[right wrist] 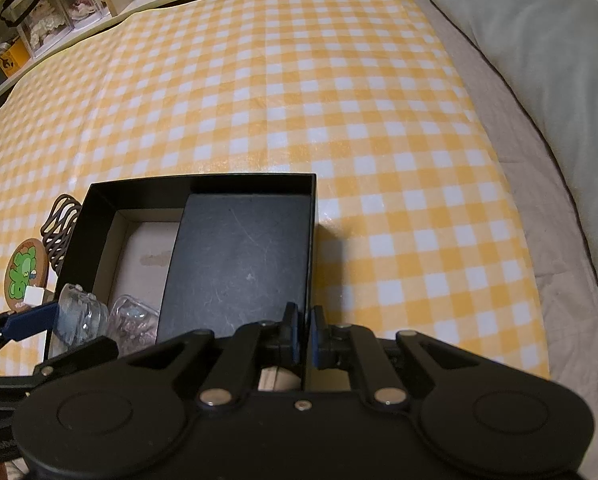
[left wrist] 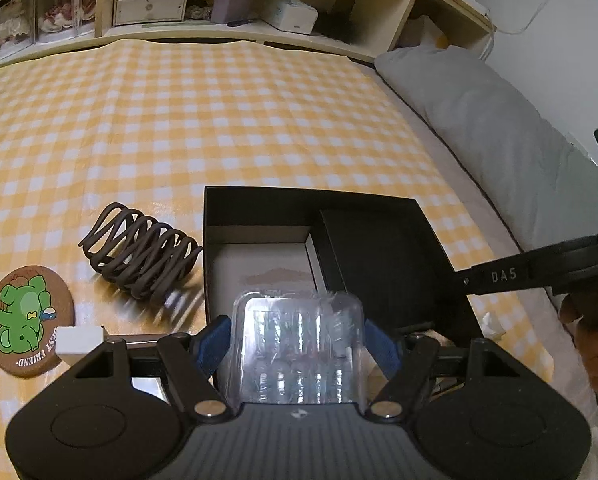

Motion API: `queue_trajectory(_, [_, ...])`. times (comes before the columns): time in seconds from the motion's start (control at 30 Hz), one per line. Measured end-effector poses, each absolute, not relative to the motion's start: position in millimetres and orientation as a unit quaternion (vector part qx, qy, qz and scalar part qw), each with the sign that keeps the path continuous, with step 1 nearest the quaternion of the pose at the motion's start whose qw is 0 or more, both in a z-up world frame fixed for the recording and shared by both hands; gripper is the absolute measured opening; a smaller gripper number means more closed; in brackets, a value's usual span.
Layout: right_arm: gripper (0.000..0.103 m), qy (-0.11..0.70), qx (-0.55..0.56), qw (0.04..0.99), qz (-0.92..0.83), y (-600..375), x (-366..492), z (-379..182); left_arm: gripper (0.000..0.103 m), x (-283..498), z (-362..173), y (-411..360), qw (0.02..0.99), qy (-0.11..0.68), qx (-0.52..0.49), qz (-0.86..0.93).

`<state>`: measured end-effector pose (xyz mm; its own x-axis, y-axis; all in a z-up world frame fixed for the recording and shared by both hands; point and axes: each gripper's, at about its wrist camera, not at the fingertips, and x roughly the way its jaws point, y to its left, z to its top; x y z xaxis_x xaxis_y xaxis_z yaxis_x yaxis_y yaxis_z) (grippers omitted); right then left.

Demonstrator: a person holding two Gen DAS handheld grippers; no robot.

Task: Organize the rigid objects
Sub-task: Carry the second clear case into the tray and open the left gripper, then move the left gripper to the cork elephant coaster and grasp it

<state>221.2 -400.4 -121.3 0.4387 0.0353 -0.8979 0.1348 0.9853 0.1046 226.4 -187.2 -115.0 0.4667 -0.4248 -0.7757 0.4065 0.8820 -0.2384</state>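
Clear, ribbed plastic fills my left claw [left wrist: 297,340]: a transparent moulded case [left wrist: 299,344] sits squeezed between the two blue pads [left wrist: 215,342], which press on its left and right sides. I hold it over the near edge of the open black cardboard box [left wrist: 259,204], just above the pale floor of the box's left part. From the right wrist view the same case [right wrist: 81,316] shows at the box's near left corner, with a second clear plastic piece [right wrist: 133,320] lying inside the box right beside it.

My right claw [right wrist: 303,338] is nearly closed, its pads pinching the thin right wall of the black box [right wrist: 203,182] at the near end, one pad inside and one outside. A flat black rectangular lid or inner box [right wrist: 239,256] lies in the right part of the box, tilted against the wall.

The box rests on a yellow-and-white checked cloth [left wrist: 179,120] spread over a bed. Left of the box lies a dark brown coiled wire rack [left wrist: 139,252], close to the box wall. Further left sits a round brown coaster with a green cartoon elephant [left wrist: 19,320], and a small white block [left wrist: 79,342] touches its near edge. A grey pillow [left wrist: 479,120] lies along the right of the cloth.
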Motion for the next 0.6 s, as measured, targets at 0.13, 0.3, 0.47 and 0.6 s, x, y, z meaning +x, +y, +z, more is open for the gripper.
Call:
queue_trajectory(0.13, [0.008, 0.529, 0.079, 0.844, -0.03, -399.8, 221.4, -121.1, 0.079, 225.6, -112.2, -186.5, 0.851, 0.463, -0.01, -0.248])
queue_trajectory(0.3, [0.008, 0.529, 0.08, 0.844, -0.03, -399.4, 221.4, -121.2, 0.086, 224.2, -109.1, -187.6, 0.843, 0.473, -0.003, -0.255])
queue_trajectory(0.47, [0.008, 0.529, 0.08, 0.844, -0.03, -399.5, 221.3, -121.1, 0.091, 222.1, -94.5, -187.4, 0.845, 0.464, 0.002, -0.266])
queue_trajectory(0.6, [0.008, 0.529, 0.08, 0.844, -0.03, -399.2, 221.8, -121.1, 0.098, 221.0, -70.8, -182.2, 0.857, 0.436, -0.002, -0.275])
